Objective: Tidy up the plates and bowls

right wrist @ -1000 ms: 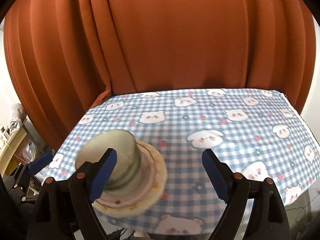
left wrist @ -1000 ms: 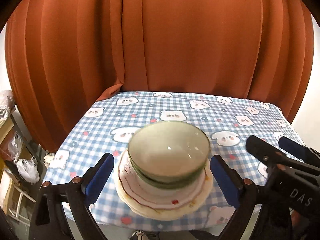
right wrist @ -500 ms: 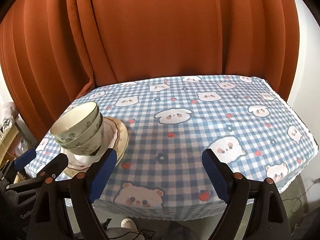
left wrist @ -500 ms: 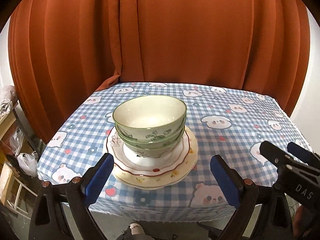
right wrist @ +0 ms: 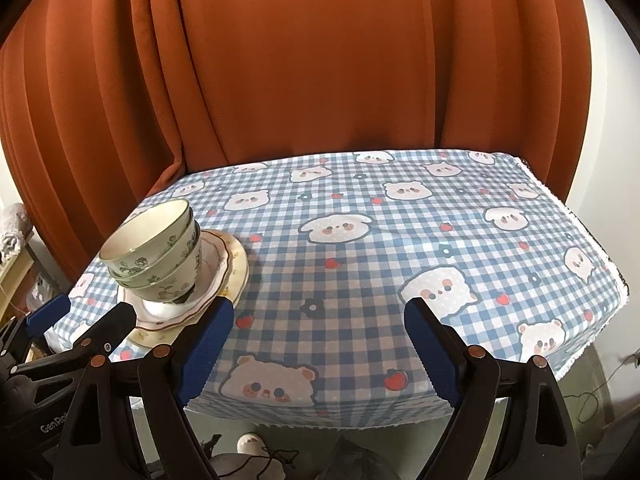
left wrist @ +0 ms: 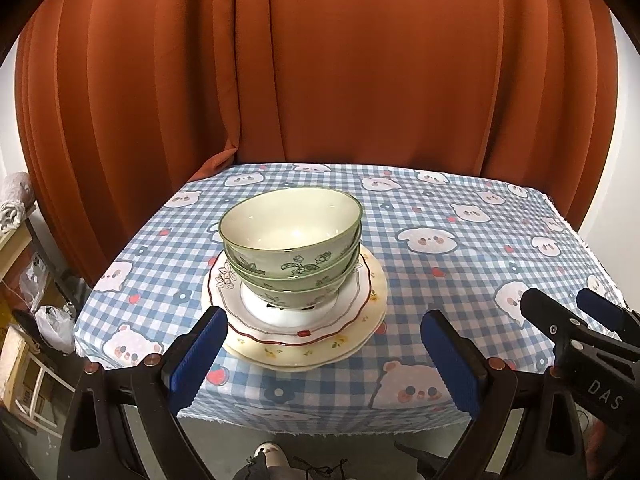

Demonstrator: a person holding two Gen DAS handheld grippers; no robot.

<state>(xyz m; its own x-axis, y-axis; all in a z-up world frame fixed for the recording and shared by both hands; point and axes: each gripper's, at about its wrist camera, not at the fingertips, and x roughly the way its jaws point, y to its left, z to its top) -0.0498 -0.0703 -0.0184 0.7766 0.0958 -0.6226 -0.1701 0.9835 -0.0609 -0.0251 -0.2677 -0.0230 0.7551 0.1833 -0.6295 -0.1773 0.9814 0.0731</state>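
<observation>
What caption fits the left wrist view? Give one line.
Open left tongs face three nested green bowls stacked on plates atop a bear-print checked tablecloth.

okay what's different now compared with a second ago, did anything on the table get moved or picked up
Only the viewpoints changed: both grippers pulled back from the dish stack, so the green bowls and the plates sit farther ahead in both views, sharp rather than blurred. Nothing was gripped or released. The left gripper and the right gripper stay open and empty, and the stack stays put on the checked tablecloth.
</observation>
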